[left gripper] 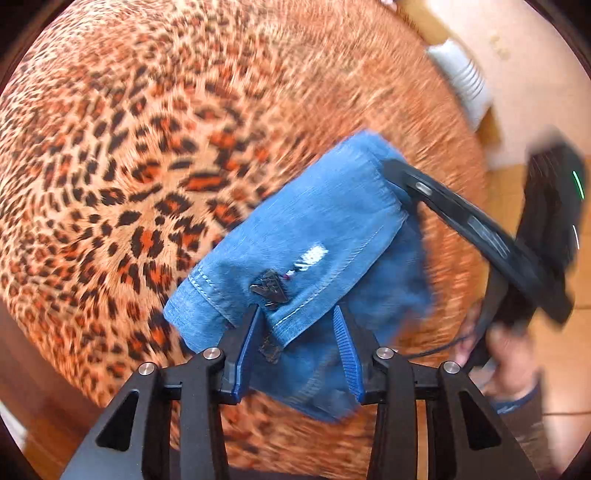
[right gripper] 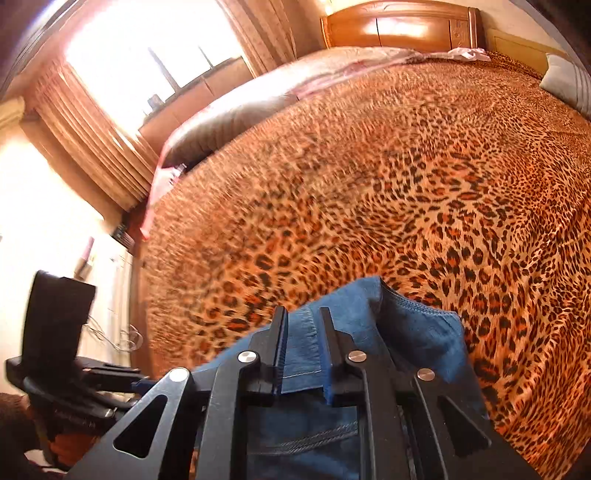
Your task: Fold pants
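Observation:
The blue denim pants (left gripper: pixel 295 229) are bunched into a thick folded bundle over the leopard-print bedspread (left gripper: pixel 129 147). My left gripper (left gripper: pixel 295 310) sits at the bundle's near edge with its fingers closed on a thick fold by a belt loop, and denim hangs below them. My right gripper (left gripper: pixel 393 171) reaches in from the right and pinches the bundle's far corner. In the right wrist view, my right gripper (right gripper: pixel 303 310) has its jaws nearly together with a denim hem (right gripper: pixel 303 354) clamped between the pads. More of the pants (right gripper: pixel 413 332) drape to the right.
The bedspread (right gripper: pixel 406 184) covers a wide bed with a wooden headboard (right gripper: pixel 399 26). A grey-pink quilt (right gripper: pixel 258 96) lies at the far edge and a white pillow (right gripper: pixel 565 81) at the top right. A person's hand (left gripper: pixel 506 347) holds the right tool. Curtains (right gripper: pixel 92 140) hang at the left.

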